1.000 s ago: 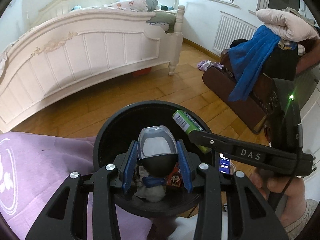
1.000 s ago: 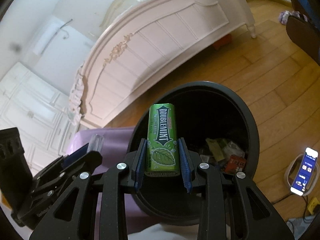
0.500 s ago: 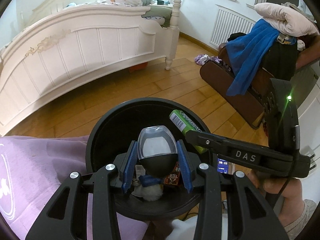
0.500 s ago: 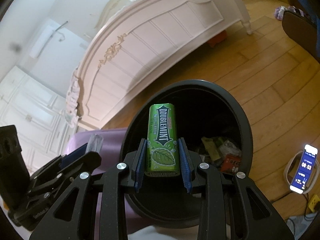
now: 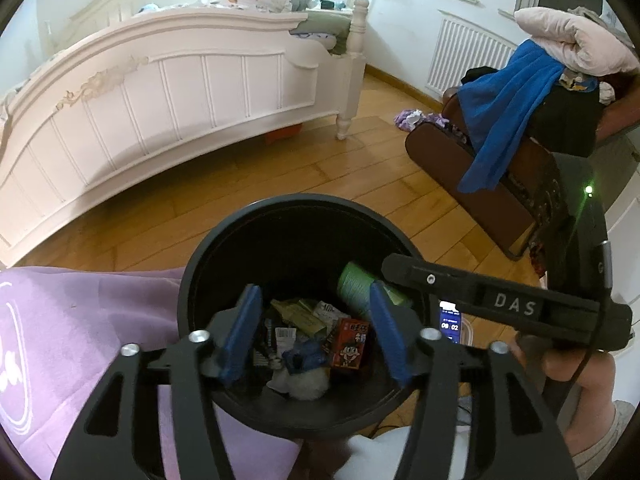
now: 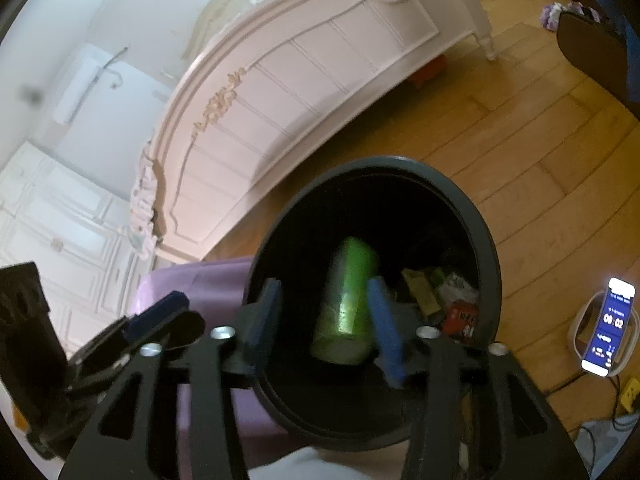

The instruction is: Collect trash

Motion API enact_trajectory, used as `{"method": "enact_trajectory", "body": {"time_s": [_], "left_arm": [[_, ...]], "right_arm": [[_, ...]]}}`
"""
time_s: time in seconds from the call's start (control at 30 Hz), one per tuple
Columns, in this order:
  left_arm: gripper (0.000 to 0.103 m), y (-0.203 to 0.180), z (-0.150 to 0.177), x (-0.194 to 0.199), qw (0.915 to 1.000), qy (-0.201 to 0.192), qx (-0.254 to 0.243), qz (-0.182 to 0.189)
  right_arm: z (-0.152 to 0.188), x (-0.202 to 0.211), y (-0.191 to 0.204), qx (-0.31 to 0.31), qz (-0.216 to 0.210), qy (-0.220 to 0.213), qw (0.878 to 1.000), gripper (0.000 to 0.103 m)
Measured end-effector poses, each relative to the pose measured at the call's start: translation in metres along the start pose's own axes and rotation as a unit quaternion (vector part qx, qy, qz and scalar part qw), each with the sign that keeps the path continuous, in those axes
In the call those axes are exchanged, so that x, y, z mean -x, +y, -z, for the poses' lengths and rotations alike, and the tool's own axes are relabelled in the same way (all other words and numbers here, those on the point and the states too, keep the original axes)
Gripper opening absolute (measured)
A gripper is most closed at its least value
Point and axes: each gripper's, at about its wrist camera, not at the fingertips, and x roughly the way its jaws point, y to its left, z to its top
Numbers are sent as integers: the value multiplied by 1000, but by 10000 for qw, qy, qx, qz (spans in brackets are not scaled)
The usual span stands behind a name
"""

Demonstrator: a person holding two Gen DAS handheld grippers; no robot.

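A black round trash bin stands on the wood floor, also in the right wrist view. It holds several wrappers, a red carton and a white wad. My left gripper is open and empty over the bin's mouth. My right gripper is open over the bin. The green Doublemint gum pack is blurred between its spread fingers, falling into the bin. It also shows in the left wrist view beside the right gripper's finger.
A white bed footboard stands behind the bin. A purple cloth lies left of it. A brown chair piled with clothes is on the right. A lit phone lies on the floor.
Both grippers have opened. The clear-and-black object has left the left gripper and is out of sight. The gum pack has come loose from the right gripper and drops into the bin.
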Motion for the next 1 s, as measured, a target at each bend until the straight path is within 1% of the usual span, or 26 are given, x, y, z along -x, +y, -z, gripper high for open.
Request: {"method": "enact_trajectory", "body": {"time_s": [0.07, 0.23, 0.33, 0.4, 0.47, 0.5, 0.53, 0.57, 0.6, 0.63, 0.7, 0.73, 0.77, 0.8, 0.87, 0.9, 0.93, 0.97, 1.0], "left_arm": [[65, 1, 2, 4, 10000, -50, 26, 38], [66, 9, 10, 26, 9997, -233, 102, -37], [66, 17, 20, 47, 9988, -414, 224, -126], [66, 25, 25, 63, 9974, -560, 362, -287], [67, 38, 38, 85, 9935, -739, 633, -589], [67, 44, 42, 92, 9918, -800, 747, -663], [70, 53, 51, 105, 9886, -911, 928, -760], [75, 61, 58, 116, 9853, -1005, 1077, -869], [77, 68, 65, 127, 9815, -1100, 1210, -1000], [80, 76, 76, 142, 9755, -1223, 1373, -1205], [82, 89, 93, 165, 9653, -1380, 1599, -1539], [87, 97, 104, 178, 9578, -1458, 1736, -1768], [95, 104, 114, 192, 9489, -1545, 1877, -2014], [97, 110, 126, 206, 9390, -1673, 2004, -2238], [97, 120, 145, 229, 9240, -1878, 2170, -2526], [97, 123, 151, 237, 9187, -1937, 2232, -2619], [97, 127, 162, 249, 9109, -2022, 2326, -2743], [97, 131, 171, 259, 9042, -2093, 2415, -2832], [97, 136, 180, 268, 8995, -2153, 2474, -2888]], "right_arm": [[1, 3, 5, 54, 9, -38, 10000, 58], [7, 14, 25, 282, -52, -97, 9995, 58], [13, 20, 46, 587, -153, -63, 9981, 58], [21, 23, 68, 877, -218, -22, 9959, 58], [30, 26, 93, 1182, -293, 16, 9926, 58], [36, 27, 106, 1351, -339, 38, 9902, 58], [42, 27, 117, 1480, -372, 50, 9883, 64], [50, 29, 133, 1680, -451, 37, 9848, 66], [55, 31, 144, 1792, -502, 31, 9825, 66], [62, 33, 156, 1949, -567, 33, 9792, 66], [78, 38, 185, 2319, -697, 14, 9702, 66], [88, 40, 201, 2536, -777, 6, 9642, 67], [96, 42, 212, 2675, -835, 6, 9599, 68], [105, 44, 225, 2842, -918, 5, 9544, 72], [123, 49, 251, 3186, -1092, 24, 9416, 73], [131, 51, 262, 3329, -1148, 36, 9359, 73], [142, 53, 277, 3551, -1212, 49, 9269, 73], [149, 55, 287, 3688, -1237, 50, 9212, 73], [159, 58, 301, 3890, -1280, 35, 9123, 76]]}}
